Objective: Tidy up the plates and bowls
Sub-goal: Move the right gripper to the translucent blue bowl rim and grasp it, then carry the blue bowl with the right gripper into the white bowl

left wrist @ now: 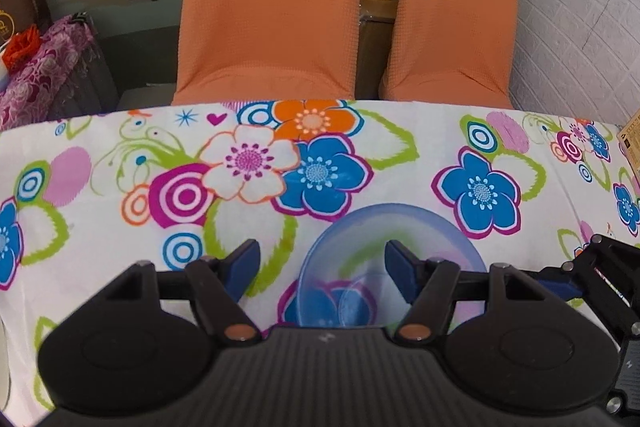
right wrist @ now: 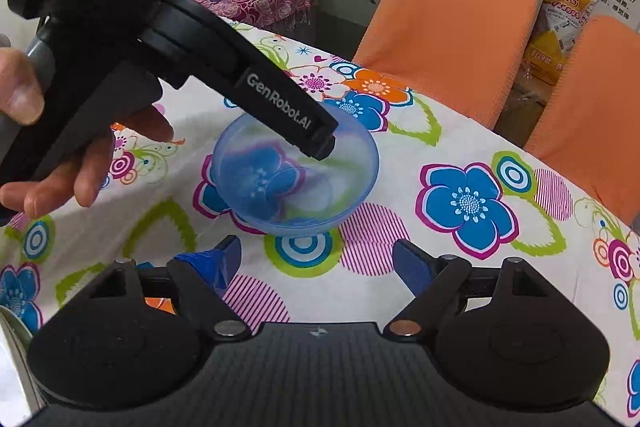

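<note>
Two grippers sit wide open near the translucent blue bowl (right wrist: 296,171) — left gripper (left wrist: 322,261) straddles its rim, probably to grasp it, right gripper (right wrist: 316,259) waits nearer.

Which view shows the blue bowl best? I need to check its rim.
The right wrist view: the blue bowl shows almost whole, only its far rim crossed by the left gripper. The left wrist view shows the bowl partly hidden behind the gripper's own body.
</note>
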A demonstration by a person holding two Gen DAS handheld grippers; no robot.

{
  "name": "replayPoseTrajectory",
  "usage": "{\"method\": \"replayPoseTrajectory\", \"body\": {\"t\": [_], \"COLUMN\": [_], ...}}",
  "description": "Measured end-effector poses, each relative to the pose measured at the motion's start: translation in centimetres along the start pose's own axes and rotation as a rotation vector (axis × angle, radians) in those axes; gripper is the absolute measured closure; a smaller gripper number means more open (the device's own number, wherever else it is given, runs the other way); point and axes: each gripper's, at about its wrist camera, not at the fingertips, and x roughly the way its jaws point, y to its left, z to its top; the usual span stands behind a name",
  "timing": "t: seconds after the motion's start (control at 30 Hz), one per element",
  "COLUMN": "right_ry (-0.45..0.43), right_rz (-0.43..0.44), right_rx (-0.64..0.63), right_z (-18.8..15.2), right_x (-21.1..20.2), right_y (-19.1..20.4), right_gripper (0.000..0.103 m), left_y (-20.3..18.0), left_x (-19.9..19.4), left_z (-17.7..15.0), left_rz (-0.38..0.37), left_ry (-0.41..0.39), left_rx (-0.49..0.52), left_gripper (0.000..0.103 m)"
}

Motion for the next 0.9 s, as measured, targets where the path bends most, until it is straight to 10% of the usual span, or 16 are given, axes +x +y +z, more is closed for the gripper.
{"method": "replayPoseTrajectory", "body": {"t": [0.3,0.47,0.9], "right_ry": [-0.013,-0.106,-0.209], "right_rz": [0.015,0.028,0.006], "right_rx": [0.008,0.045,0.007], "right_z": [0.9,0.7,0.3], "right_x": [2.3,2.3,-5.8], "right_y": [0.6,0.4,1.8], "right_gripper": [0.033,0.037,0.037], "left_y": [-0.4,-1.0,-5.7], "left_x": [1.3,1.1,-8.8], "left_z": [0.0,-0.2,-2.5], "left_rz": [-0.007,-0.002,-0.024], "left_ry": [-0.032,-0.04,-0.177], "left_rx": [0.036,0.12,0.179], "left_gripper": [0.035,0.069,0.07]}}
